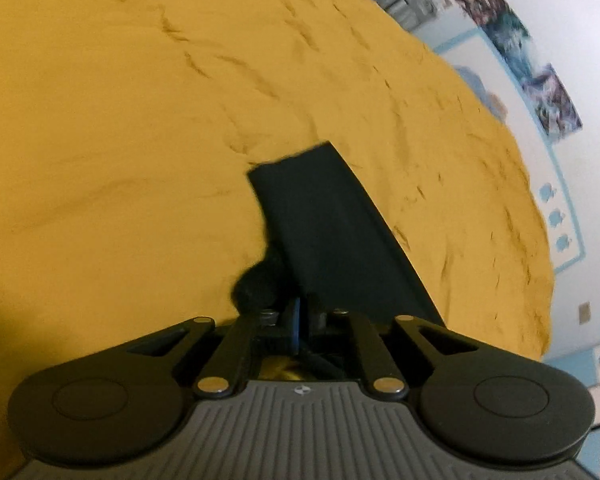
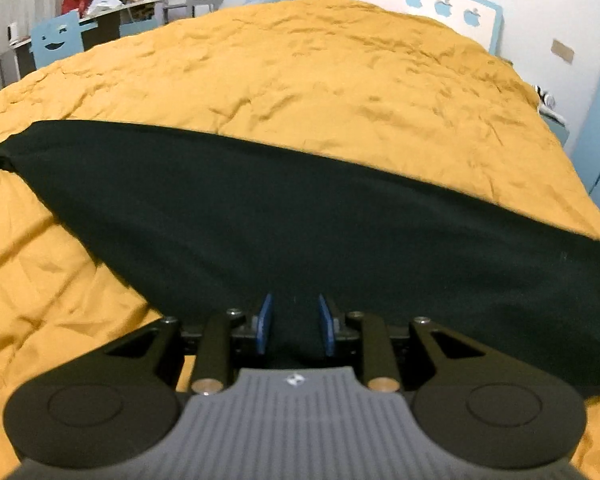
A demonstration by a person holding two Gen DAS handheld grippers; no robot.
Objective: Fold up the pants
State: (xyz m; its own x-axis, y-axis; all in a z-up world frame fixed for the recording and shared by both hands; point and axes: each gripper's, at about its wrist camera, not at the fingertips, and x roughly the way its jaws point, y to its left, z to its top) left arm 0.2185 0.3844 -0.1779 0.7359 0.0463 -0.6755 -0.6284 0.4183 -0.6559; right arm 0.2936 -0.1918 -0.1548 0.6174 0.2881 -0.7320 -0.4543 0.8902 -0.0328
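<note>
Dark pants (image 2: 300, 216) lie stretched across the yellow bedspread (image 2: 340, 80), long axis running sideways between both grippers. Left gripper (image 1: 300, 326) is pinched narrow on 1 end, right gripper (image 2: 294, 326) clamps bunched fabric.

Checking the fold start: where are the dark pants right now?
The dark fabric pants lie across the mustard-yellow bedspread, filling the right wrist view's middle.
</note>
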